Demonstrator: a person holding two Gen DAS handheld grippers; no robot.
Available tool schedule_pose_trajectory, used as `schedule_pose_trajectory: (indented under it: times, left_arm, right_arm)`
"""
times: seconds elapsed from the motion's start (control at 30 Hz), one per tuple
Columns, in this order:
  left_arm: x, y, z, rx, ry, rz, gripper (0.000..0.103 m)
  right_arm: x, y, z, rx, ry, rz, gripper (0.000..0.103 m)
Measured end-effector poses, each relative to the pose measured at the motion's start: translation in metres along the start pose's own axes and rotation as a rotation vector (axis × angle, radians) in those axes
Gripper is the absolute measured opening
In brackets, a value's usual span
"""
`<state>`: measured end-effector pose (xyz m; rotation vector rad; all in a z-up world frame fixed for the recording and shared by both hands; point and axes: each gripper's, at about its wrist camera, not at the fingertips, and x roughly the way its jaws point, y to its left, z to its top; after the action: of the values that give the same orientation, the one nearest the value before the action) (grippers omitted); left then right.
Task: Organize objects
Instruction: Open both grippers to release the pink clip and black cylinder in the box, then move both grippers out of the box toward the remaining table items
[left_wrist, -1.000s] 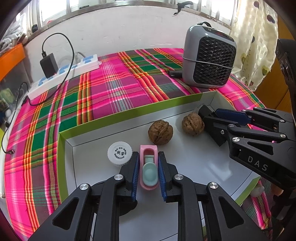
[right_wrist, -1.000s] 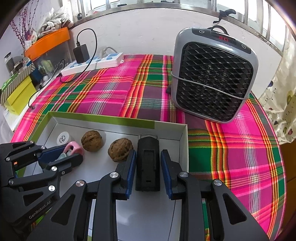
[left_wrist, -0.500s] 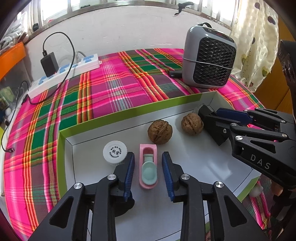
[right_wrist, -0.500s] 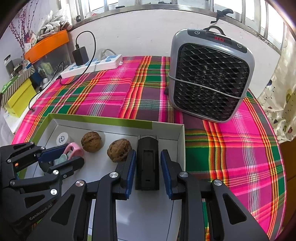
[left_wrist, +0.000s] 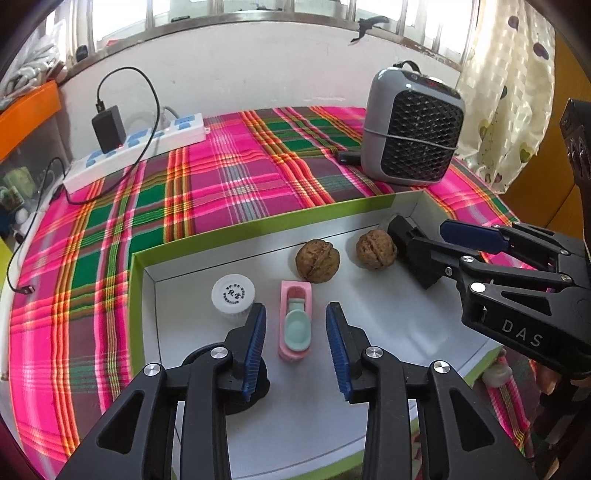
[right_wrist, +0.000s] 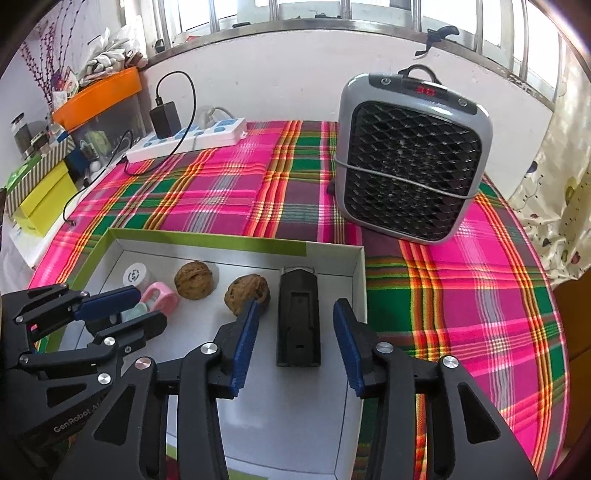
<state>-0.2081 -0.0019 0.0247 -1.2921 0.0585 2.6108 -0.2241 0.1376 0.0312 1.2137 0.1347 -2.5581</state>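
Note:
A shallow white tray with a green rim (left_wrist: 258, 229) (right_wrist: 207, 240) lies on the plaid cloth. In it rest a pink and mint toy piece (left_wrist: 295, 321) (right_wrist: 160, 301), a white round cap (left_wrist: 232, 297) (right_wrist: 136, 275), two walnuts (left_wrist: 317, 260) (left_wrist: 376, 249) (right_wrist: 194, 284) (right_wrist: 247, 293) and a black rectangular device (right_wrist: 298, 321) (left_wrist: 413, 251). My left gripper (left_wrist: 295, 343) (right_wrist: 122, 306) straddles the toy piece, its jaws opening, pads clear of it. My right gripper (right_wrist: 293, 343) (left_wrist: 450, 247) straddles the black device, jaws opening, pads off it.
A grey fan heater (left_wrist: 412, 138) (right_wrist: 413, 162) stands behind the tray at the right. A white power strip with a black charger (left_wrist: 136, 151) (right_wrist: 184, 138) lies at the back left. Yellow and orange boxes (right_wrist: 44, 199) sit off the table's left edge. A curtain (left_wrist: 506, 85) hangs right.
Both grippers have let go: the left jaws spread off the pink toy piece first, then the right jaws spread off the black device. Both things lie in the tray.

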Motion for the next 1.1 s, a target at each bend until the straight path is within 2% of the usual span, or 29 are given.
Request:
schedule_pose_trajectory:
  times: [0.37,0.77,1.1]
  left_arm:
    - [-0.029,-0.005,-0.010,0.004,-0.046,-0.005,0.032]
    - [-0.068,-0.005,-0.037,-0.032,-0.117,-0.013,0.032]
    - [-0.082,-0.004,-0.066,-0.055,-0.125,-0.015,0.033]
  right_arm:
    - [-0.027,0.003,-0.012,0.025,-0.040,0.008,0.044]
    - [-0.059,0.002,-0.039,0.064,-0.088,0.007,0.044]
    - [-0.083,0.001,-0.067,0.075,-0.116,-0.013,0.047]
